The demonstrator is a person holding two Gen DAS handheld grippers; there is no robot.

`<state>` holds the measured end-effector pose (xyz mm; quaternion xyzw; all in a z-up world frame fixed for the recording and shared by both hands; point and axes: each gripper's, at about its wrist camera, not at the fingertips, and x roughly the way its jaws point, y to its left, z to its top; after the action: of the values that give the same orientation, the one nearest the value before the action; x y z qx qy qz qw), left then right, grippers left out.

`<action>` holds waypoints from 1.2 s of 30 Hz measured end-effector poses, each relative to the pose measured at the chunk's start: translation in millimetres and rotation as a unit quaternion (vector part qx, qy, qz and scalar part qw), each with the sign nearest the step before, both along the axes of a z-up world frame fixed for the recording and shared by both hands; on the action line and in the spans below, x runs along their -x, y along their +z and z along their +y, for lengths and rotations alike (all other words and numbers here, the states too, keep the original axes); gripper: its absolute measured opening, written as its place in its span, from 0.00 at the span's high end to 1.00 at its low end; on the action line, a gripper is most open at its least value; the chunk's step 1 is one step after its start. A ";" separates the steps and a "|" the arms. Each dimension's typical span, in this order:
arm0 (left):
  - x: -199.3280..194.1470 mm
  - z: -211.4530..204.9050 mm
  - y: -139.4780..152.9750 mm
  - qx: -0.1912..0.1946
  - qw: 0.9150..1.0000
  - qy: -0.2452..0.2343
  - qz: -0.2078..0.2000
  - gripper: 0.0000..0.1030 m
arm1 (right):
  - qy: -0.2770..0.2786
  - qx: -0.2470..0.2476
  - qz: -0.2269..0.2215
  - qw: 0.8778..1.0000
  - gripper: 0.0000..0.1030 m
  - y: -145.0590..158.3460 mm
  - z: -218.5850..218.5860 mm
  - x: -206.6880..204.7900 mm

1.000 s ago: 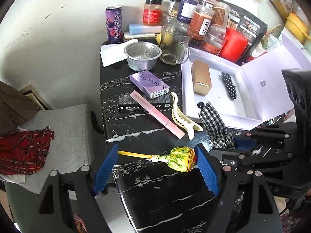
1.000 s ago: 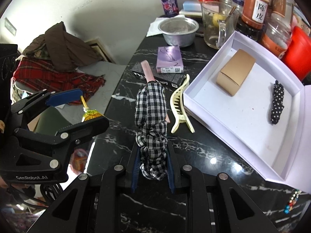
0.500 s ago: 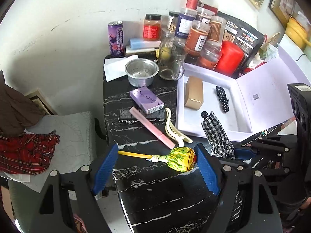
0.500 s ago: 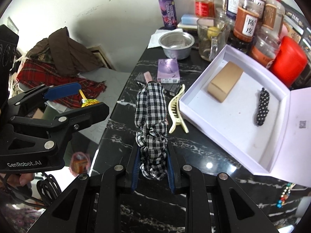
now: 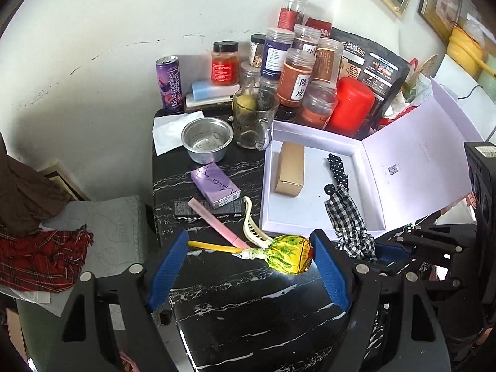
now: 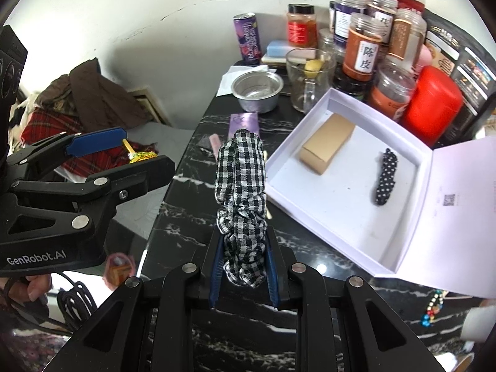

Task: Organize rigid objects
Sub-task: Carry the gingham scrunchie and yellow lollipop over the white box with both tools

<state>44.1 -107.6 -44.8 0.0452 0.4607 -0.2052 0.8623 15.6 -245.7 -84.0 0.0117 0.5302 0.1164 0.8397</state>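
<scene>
My left gripper point(image 5: 249, 252) is shut on a yellow lollipop point(image 5: 288, 254), held crosswise by its ends above the black marble table point(image 5: 248, 303). It also shows in the right wrist view point(image 6: 139, 156). My right gripper point(image 6: 245, 260) is shut on a black-and-white checked hair clip point(image 6: 243, 186), held upright above the table; it also shows in the left wrist view point(image 5: 347, 220). The open white box point(image 6: 341, 192) holds a tan carton point(image 6: 328, 142) and a polka-dot clip point(image 6: 384, 176).
On the table lie a purple box point(image 5: 215, 186), a pink stick point(image 5: 217, 223), a cream claw clip point(image 5: 252, 226), a steel bowl point(image 5: 207, 139) and a glass mug point(image 5: 252, 121). Jars point(image 5: 297, 77) and a red canister point(image 5: 350, 105) crowd the back. Clothes point(image 5: 40, 248) lie at left.
Both grippers have risen and pulled back from the table with their objects still held; the table and box look smaller and farther away.
</scene>
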 end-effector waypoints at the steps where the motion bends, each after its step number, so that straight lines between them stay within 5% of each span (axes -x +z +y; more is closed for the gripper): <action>1: -1.2 -2.6 0.9 -0.001 1.000 -0.002 -0.001 0.22 | -0.003 0.001 0.000 1.000 0.77 1.3 -2.5 -0.2; 36: -81.8 -123.6 32.1 0.016 0.996 -0.083 -0.036 0.22 | -0.107 0.026 -0.037 0.993 0.77 25.8 -112.3 -45.1</action>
<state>126.0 -231.2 -12.7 0.0765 0.4201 -0.2817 0.8592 60.6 -358.0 -58.2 0.0423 0.4970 0.0123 0.8666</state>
